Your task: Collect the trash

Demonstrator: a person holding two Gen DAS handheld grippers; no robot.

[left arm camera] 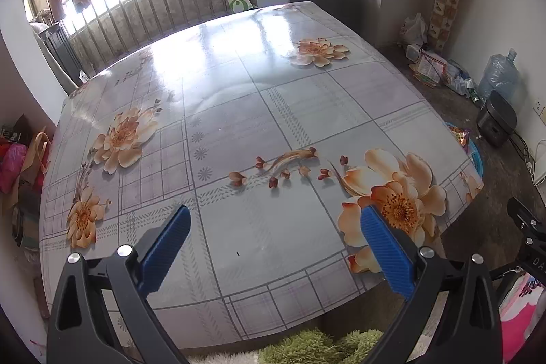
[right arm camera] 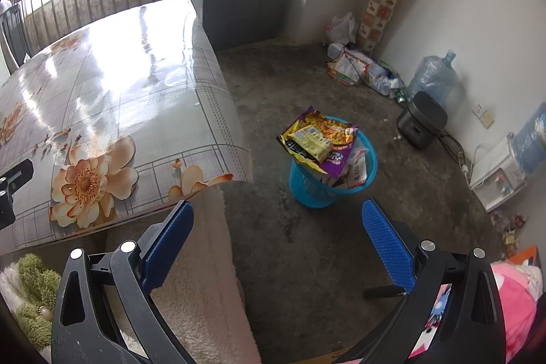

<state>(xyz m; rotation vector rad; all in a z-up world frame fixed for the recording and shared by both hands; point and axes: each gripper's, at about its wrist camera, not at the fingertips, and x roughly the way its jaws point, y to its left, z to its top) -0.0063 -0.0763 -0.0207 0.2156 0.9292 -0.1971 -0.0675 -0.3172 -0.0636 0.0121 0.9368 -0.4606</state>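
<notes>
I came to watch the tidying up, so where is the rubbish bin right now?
The blue basket stands on the floor to the right of the flowered table, in the middle of the right wrist view, with snack wrappers piled on top.

Crumpled purple-and-yellow snack wrappers point(right arm camera: 319, 139) heaped atop overfull blue mesh bin point(right arm camera: 367, 174) on floor.

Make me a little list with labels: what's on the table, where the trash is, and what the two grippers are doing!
table: floral-cloth table, nothing loose seen on it
trash: snack wrappers piled in the blue basket, sticking up above its rim
basket place: on the floor, right of the table
left gripper: open, holding nothing, over the table's near edge
right gripper: open, holding nothing, over the floor, basket ahead
</notes>
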